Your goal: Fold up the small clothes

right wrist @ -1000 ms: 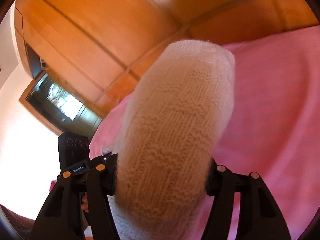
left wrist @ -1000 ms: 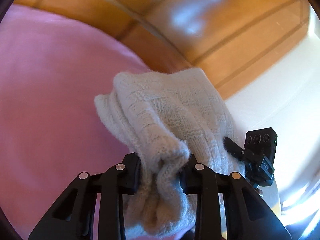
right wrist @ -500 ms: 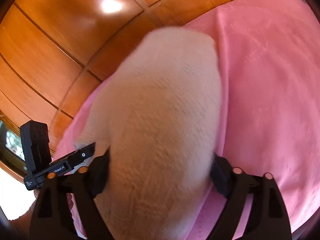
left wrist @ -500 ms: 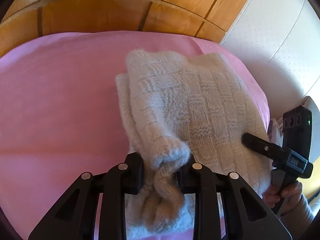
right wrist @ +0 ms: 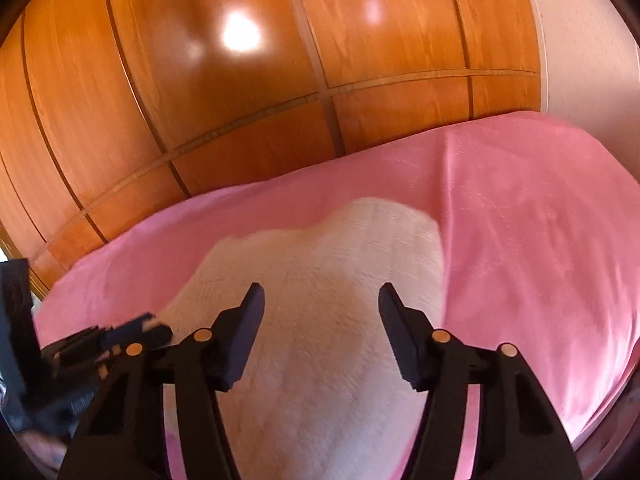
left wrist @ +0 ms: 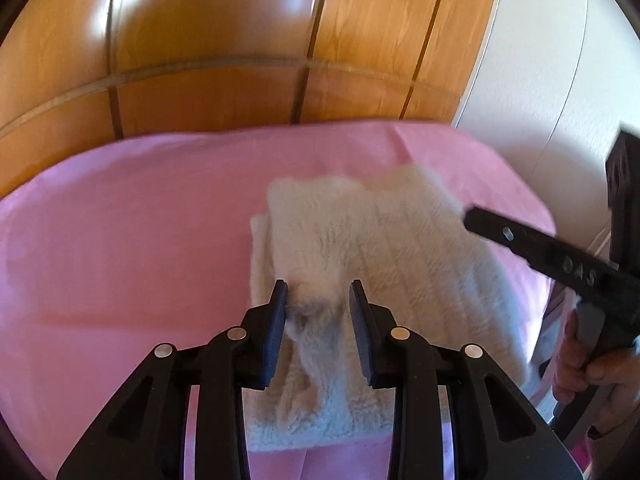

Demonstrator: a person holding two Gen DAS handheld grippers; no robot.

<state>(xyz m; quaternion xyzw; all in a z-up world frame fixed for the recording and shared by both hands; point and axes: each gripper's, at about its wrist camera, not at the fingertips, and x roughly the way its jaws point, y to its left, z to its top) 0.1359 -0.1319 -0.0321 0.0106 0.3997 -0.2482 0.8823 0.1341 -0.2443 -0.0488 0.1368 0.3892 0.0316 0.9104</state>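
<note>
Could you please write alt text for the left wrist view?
The left claw hangs open over a folded white knit garment lying on a pink sheet. The right claw reaches in from the right; wooden panels stand behind.

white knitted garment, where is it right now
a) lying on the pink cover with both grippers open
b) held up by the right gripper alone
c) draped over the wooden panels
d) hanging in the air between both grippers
a: the white knitted garment lies flat on the pink cover, and the left gripper and right gripper both have their fingers spread apart above it, clamping nothing.
</note>
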